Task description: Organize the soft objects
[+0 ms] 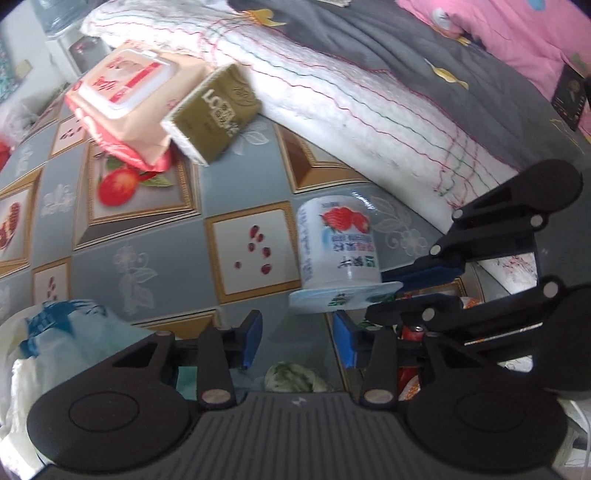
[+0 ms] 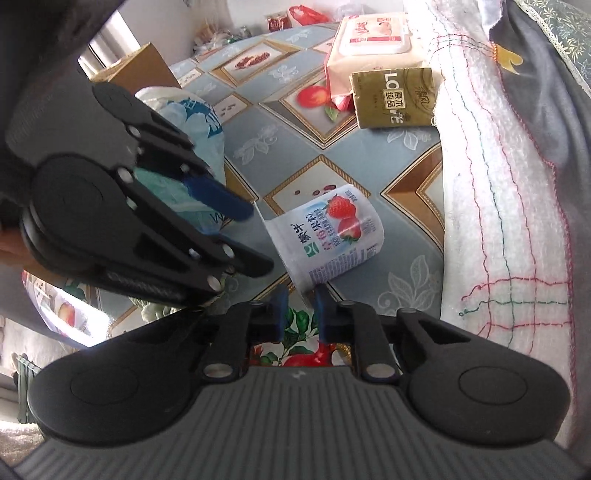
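A white strawberry yogurt cup is tipped over on the fruit-patterned tablecloth, foil lid toward me. My right gripper is shut on the rim of that lid, one pad on each side. My left gripper hangs open just left of the cup, with nothing between its blue pads. Farther back, a pink wet-wipes pack and a gold tissue pack lie against the bedding.
A white quilted blanket with a grey cover borders the cloth on the right, and pink bedding lies beyond. A white and blue plastic bag sits left. A cardboard box stands behind it.
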`<state>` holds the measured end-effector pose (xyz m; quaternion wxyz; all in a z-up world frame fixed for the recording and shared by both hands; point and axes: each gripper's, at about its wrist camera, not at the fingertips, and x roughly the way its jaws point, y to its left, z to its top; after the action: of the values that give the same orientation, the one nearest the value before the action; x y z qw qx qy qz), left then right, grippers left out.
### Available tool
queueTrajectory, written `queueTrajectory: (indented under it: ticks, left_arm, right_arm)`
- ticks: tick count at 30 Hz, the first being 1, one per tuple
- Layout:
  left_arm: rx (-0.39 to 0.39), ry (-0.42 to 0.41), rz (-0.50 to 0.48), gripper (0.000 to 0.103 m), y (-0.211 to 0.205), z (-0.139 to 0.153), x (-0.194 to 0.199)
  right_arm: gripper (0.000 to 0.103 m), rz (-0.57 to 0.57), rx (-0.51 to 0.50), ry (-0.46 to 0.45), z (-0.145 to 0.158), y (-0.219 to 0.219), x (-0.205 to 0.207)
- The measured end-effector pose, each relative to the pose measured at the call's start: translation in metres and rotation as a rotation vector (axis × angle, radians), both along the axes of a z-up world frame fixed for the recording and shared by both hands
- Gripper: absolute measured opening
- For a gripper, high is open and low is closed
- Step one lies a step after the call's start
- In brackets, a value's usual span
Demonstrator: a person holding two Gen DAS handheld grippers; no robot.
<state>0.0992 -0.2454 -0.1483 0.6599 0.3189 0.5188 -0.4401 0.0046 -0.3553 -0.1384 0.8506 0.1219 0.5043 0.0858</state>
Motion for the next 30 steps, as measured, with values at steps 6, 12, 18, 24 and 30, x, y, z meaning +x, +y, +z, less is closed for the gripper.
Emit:
queueTrajectory:
  ticks: [6,12,18,24,30]
  left_arm:
    - [-0.039,0.028,-0.022,0.034,-0.003,0.001,-0.001]
    - [-0.036,0.066,0.006,0.025,-0.006,0.001,0.006]
    - [-0.09,0.152,0.073,0.024,-0.01,0.014,0.021]
    - [-0.163,0.256,0.199,0.024,-0.013,0.022,0.049]
    - [-0.219,0.424,0.35,0.033,-0.01,0.004,0.079]
  right_arm:
    - [0.011,0.0,0.015,-0.024,0.004,-0.006,-0.003]
    - [0.011,-0.037,0.059,-0.048,0.011,-0.02,-0.006]
    - [0.011,-0.137,0.15,-0.07,0.017,-0.044,-0.007]
    - [0.011,-0.305,0.305,-0.099,0.016,-0.078,-0.004]
    - [0.011,-0.414,0.43,-0.109,0.006,-0.103,0.011]
